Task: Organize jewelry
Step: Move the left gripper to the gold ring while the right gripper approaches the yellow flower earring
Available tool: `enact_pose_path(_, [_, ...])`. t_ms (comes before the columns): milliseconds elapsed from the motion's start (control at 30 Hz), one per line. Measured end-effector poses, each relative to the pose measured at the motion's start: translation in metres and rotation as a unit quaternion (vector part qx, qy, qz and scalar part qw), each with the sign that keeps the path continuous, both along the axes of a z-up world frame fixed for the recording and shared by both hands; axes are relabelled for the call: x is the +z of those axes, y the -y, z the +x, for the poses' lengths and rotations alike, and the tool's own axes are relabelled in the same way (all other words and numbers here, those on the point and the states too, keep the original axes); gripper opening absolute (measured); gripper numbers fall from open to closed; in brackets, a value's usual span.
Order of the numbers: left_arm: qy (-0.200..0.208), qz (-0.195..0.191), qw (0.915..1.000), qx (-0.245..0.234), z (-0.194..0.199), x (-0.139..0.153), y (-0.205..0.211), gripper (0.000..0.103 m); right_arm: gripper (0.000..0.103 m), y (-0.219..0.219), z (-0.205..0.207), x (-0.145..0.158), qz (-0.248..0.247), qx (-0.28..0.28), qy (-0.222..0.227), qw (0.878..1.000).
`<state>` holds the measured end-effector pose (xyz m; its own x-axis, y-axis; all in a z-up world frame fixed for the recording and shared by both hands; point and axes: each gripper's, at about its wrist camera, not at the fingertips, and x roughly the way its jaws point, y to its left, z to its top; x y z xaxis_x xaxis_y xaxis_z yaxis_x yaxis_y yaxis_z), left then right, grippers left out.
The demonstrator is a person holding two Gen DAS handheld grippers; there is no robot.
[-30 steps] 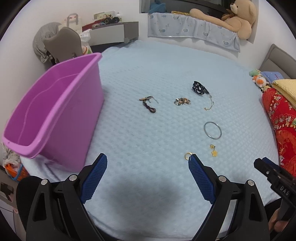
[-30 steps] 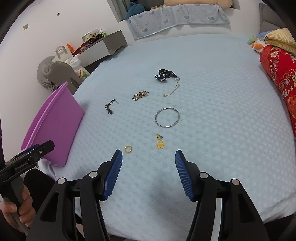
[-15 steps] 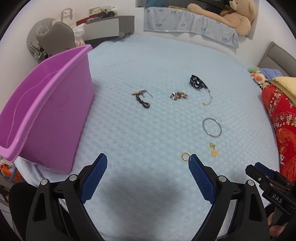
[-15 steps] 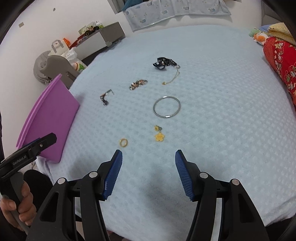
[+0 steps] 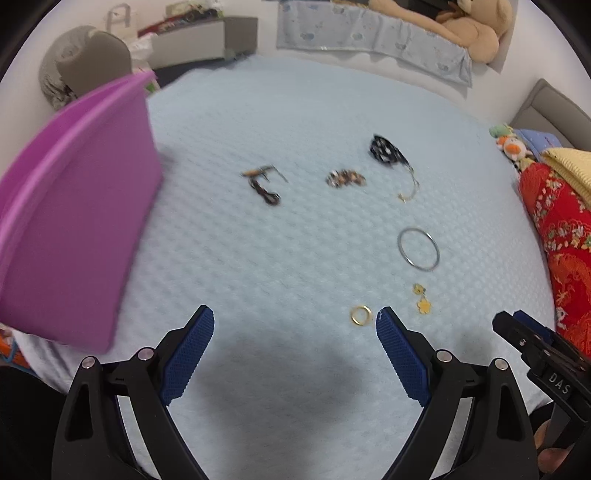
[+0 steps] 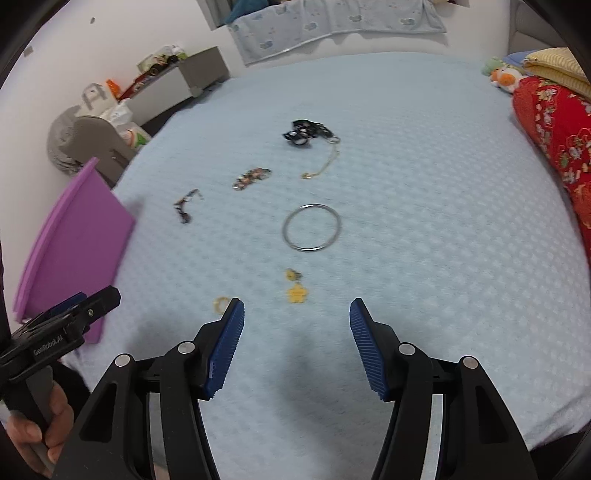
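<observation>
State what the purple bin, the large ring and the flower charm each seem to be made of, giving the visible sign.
Purple bin: probably moulded plastic, with smooth, evenly coloured walls and a rolled rim.
Large ring: likely polished metal, a thin silvery hoop that catches light.
Flower charm: yellow, maybe enamel or gold-toned metal; too blurred to settle.

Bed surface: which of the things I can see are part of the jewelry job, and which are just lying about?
Job items:
silver bangle
gold ring
yellow flower charm
gold chain
beaded piece
dark cord piece
black polka-dot piece
purple bin, likely where they go

Lying about:
teddy bear
red quilt
small plush toy
</observation>
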<state>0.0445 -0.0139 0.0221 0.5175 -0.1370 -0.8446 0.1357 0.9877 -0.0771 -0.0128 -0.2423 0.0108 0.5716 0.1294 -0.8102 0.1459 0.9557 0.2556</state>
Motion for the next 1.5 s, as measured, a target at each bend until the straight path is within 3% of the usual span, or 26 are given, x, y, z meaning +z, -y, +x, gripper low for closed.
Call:
enact_pose_path(200, [-0.014, 0.007, 0.9997, -0.019, 0.014, -0.030, 0.013, 0.088, 0.057, -0.007, 0.019, -0.025, 0.003, 0.009, -0.035, 0.999])
enact_pose_path(567, [-0.037, 0.031, 0.9986, -0.019, 0.030, -0.086, 0.027, 0.088, 0.057, -0.003, 0.040, -0.062, -0.017, 0.008, -0.035, 0.999])
enact_pose_path(1333, [0.007, 0.033, 0.9991, -0.025, 0.036, -0.112, 0.049, 0.088, 0.052, -0.019, 0.067, -0.101, -0.083, 0.050, -0.028, 0.995])
enact_pose_path(1500, [0.007, 0.010, 0.9996, -0.027, 0.028, -0.105, 0.040, 0.088, 0.052, -0.018, 0.066, -0.098, -0.078, 0.052, -0.025, 0.995])
